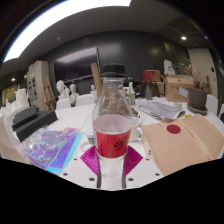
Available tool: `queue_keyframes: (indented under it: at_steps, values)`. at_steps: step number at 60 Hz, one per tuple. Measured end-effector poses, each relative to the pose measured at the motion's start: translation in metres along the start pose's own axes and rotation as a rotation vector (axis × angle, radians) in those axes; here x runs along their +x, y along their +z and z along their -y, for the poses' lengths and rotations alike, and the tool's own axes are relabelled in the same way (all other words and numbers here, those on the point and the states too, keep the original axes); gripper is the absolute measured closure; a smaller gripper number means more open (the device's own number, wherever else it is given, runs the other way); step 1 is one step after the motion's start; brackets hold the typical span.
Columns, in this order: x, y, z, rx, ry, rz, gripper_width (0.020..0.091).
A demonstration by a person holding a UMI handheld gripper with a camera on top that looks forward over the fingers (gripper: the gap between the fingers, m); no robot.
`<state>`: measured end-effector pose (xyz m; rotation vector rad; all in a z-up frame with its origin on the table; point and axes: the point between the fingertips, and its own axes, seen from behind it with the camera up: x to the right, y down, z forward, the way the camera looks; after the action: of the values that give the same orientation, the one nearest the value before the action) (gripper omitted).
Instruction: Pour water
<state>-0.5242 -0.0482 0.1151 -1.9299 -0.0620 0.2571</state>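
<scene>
**Q:** How far along are you?

**Me:** Barely started. My gripper [112,160] pinches the bottle [113,125] between both pink pads, upright, cap on, red liquid half up. Beyond it sits a tan pouch [180,143] on the white table [75,118]. All the pouring's left.

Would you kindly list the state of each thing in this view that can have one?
Bottle: upright on the table, black cap on, red liquid in its lower part, standing between the fingers.
Gripper: whether its fingers press the bottle cannot be seen.
White bowl: upright behind the bottle; contents not visible.
Shiny sheet: lying flat on the table.
</scene>
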Motion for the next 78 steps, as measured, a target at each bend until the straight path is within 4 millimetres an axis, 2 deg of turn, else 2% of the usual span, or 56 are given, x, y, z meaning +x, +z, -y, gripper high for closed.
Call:
queue_keyframes:
  at_steps: [10, 11, 15, 20, 23, 31, 40, 44, 54, 59, 70, 75, 78]
  values:
    - [-0.053, 0.033, 0.085, 0.078, 0.260, 0.157, 0.0837]
    - [-0.064, 0.037, 0.095, 0.084, 0.291, 0.174, 0.0838]
    - [-0.080, 0.052, 0.126, 0.099, 0.460, 0.258, 0.0839]
    - [-0.095, 0.067, 0.157, 0.096, 0.695, 0.331, 0.0838]
    - [-0.101, 0.082, 0.167, 0.085, 0.826, 0.372, 0.0840]
    - [-0.107, 0.111, 0.171, 0.019, 1.195, 0.453, 0.0839]
    - [-0.096, 0.138, 0.161, -0.057, 1.605, 0.515, 0.0836]
    - [-0.095, 0.150, 0.157, -0.080, 1.688, 0.530, 0.0839]
    - [-0.087, 0.163, 0.153, -0.125, 1.869, 0.562, 0.0840]
    - [-0.083, 0.165, 0.153, -0.139, 1.897, 0.577, 0.0837]
    - [-0.090, 0.166, 0.150, -0.199, 1.890, 0.584, 0.0838]
    - [-0.094, 0.161, 0.149, -0.220, 1.786, 0.580, 0.0840]
    - [-0.095, 0.153, 0.156, -0.221, 1.681, 0.589, 0.0841]
